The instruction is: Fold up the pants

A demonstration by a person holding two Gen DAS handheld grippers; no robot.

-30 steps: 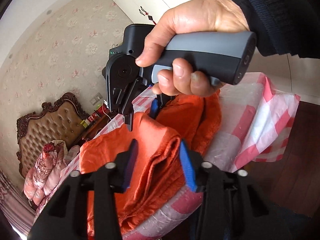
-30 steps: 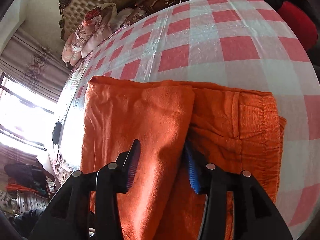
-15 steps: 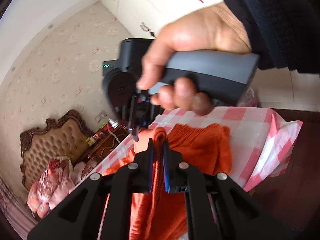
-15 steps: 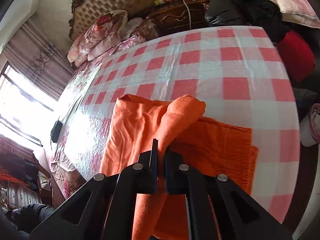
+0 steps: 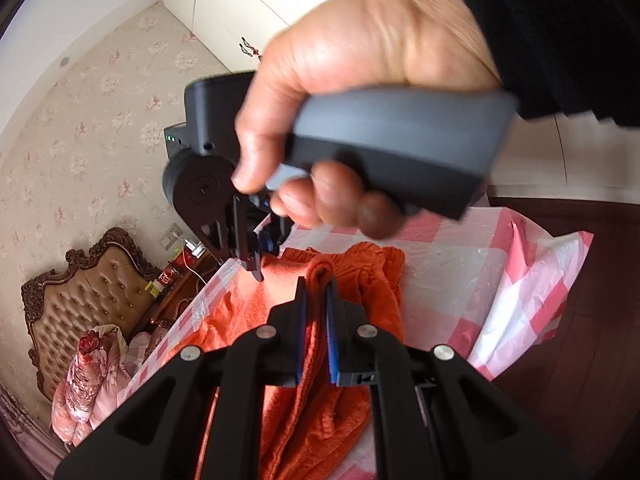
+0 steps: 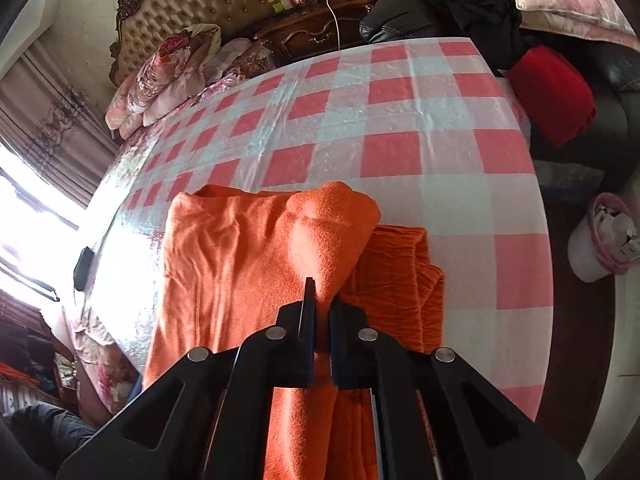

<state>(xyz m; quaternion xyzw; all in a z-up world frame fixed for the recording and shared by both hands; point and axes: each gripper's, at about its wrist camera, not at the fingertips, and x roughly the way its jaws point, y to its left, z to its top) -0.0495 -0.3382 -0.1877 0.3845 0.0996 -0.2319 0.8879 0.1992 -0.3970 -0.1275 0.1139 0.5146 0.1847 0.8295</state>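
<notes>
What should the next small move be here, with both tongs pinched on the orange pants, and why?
Probably carry both pinched edges together, forward across the garment, to lay the fold. The left tongs and right tongs are each shut on a raised bunch of the orange pants, while the rest lies on the checked tablecloth, so the lifted layer looks ready to travel.

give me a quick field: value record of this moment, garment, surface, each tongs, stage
garment: orange pants, partly folded, one bunched fold raised
surface: table under a red and white checked cloth
left tongs: shut on a ridge of the pants
right tongs: shut on the raised fold
right hand: grips the right tongs' handle, seen from the left wrist view
stage: both tongs pinch fabric, fold not yet laid flat
</notes>
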